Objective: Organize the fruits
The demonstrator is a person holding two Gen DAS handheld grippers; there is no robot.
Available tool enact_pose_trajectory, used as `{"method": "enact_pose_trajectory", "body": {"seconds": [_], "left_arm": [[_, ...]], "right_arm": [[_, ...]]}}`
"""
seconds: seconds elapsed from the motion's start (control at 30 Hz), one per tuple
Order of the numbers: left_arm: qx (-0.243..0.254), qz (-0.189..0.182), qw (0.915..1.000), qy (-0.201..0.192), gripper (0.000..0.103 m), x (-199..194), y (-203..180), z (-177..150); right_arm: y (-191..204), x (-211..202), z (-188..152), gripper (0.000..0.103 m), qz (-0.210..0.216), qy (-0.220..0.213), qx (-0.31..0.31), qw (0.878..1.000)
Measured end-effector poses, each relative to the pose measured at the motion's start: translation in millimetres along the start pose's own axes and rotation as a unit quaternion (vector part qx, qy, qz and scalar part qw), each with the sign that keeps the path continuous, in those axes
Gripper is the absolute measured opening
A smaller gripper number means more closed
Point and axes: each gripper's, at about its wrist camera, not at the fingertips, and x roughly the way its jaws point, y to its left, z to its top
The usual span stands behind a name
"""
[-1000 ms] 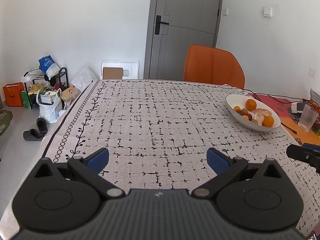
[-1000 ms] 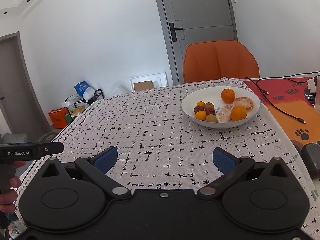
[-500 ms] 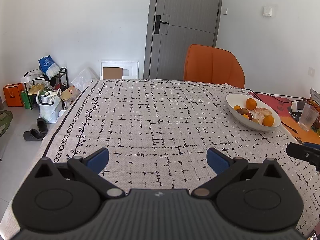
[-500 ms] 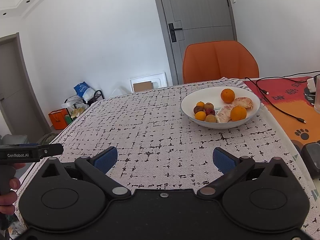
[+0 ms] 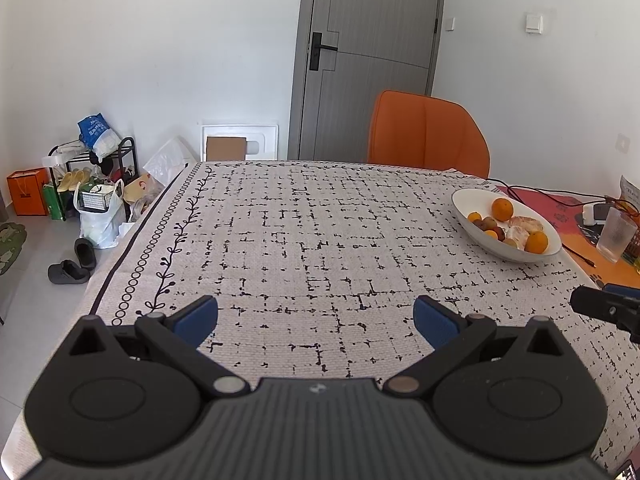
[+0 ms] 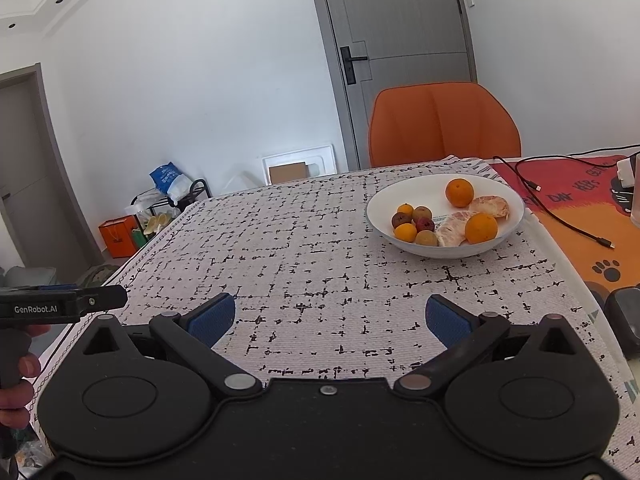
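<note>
One white bowl [image 6: 508, 200] holds the fruit: two whole oranges [image 6: 459, 192], two peeled orange pieces [image 6: 490, 206], two small orange kumquat-like fruits [image 6: 405, 233], and four small round brown or reddish fruits [image 6: 425, 224]. The left gripper [image 5: 316, 316] hangs over the near part of the table with its blue-padded jaws spread wide and nothing between them; the bowl lies well ahead of it and off to its right, near the table's right edge. The right gripper [image 6: 328, 314] is likewise wide open and empty, with the bowl ahead and slightly right of its centre, well apart from its fingertips. In the right wrist view a hand [image 6: 16, 384] grips the other tool's handle at the left edge. The table wears a pale tablecloth [image 5: 320, 240] with broken black grid lines and a vine border; an orange mat [image 6: 580, 216] with a black cable [image 6: 560, 216] lies beside it. One orange chair [image 5: 428, 136] stands at the far end before a grey door [image 5: 368, 60], and a cluttered rack [image 5: 92, 176] with bags sits by the white wall.
</note>
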Motion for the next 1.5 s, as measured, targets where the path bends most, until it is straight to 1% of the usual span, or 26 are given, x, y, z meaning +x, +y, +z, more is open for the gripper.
{"method": "enact_pose_trajectory", "body": {"seconds": [1.5], "left_arm": [[0.005,-0.004,1.0000,-0.002,0.103,-2.5,-0.8,0.4]], "right_arm": [[-0.9,2.2,0.5,0.103,-0.004,0.004,-0.003,1.000]]}}
